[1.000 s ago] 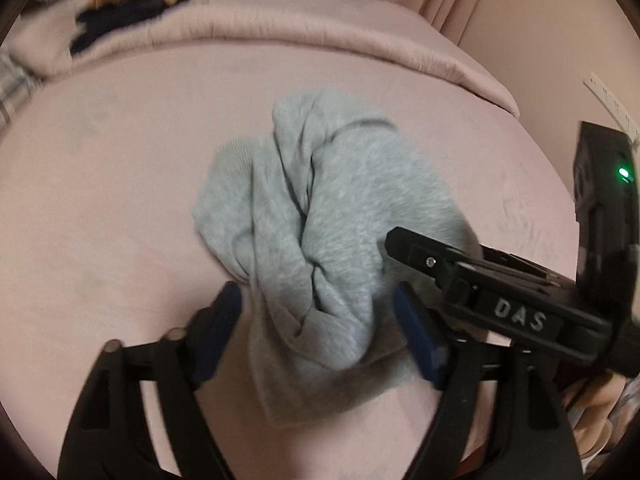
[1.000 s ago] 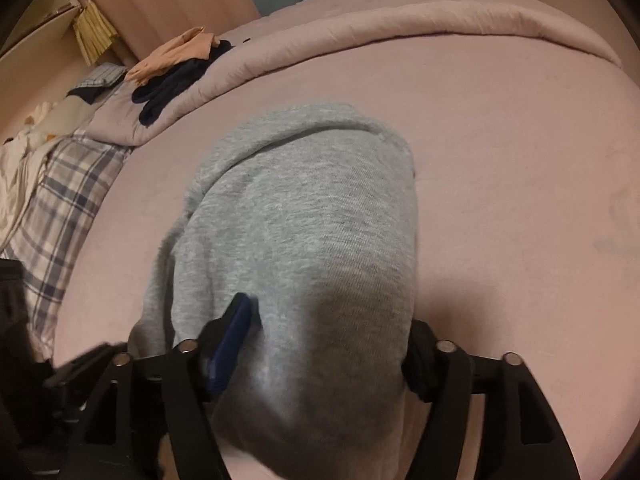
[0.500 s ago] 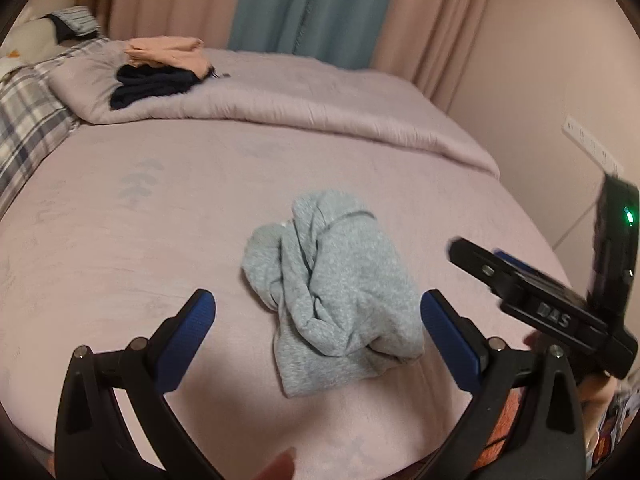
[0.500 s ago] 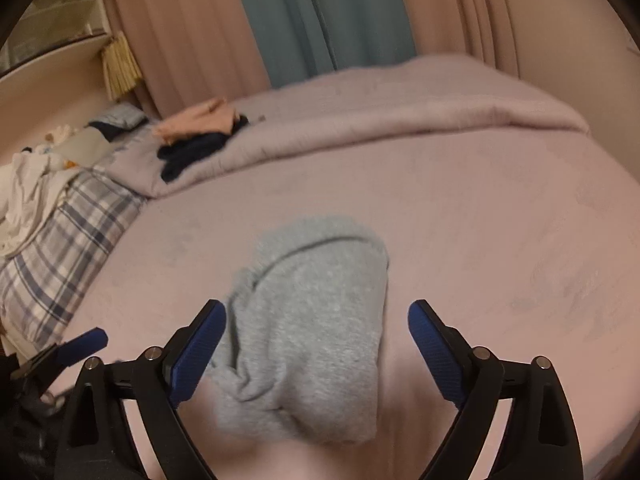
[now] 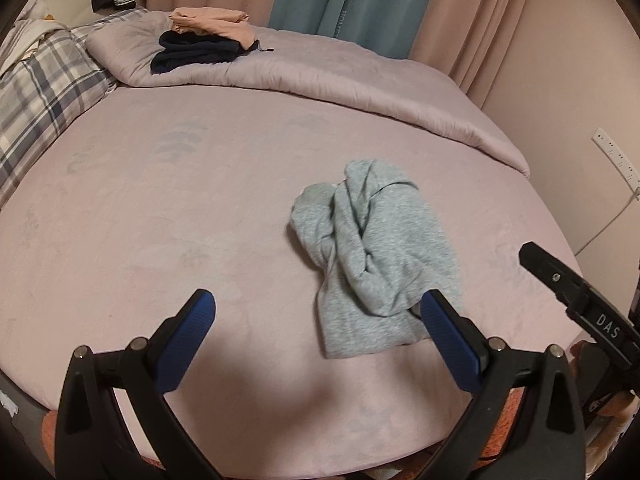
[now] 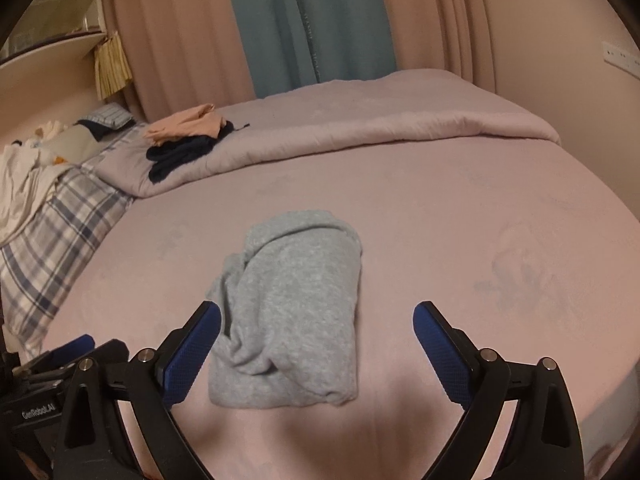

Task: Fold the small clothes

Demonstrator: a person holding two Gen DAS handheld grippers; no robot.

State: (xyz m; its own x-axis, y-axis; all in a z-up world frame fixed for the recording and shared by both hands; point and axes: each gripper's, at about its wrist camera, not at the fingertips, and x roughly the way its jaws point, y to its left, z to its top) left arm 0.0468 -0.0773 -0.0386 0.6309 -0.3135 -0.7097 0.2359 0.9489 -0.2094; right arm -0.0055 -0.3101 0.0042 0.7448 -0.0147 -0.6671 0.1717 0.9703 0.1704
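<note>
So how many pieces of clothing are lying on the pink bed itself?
3: a grey garment mid-bed, and a peach one stacked on a navy one on the far comforter. More could be hidden.

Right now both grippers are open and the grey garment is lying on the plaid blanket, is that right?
Not quite. The grey garment lies on the plain pink bedcover, not the plaid blanket, which sits off at the left edge. The right wrist view shows this. Both the left gripper and right gripper are indeed open.
</note>
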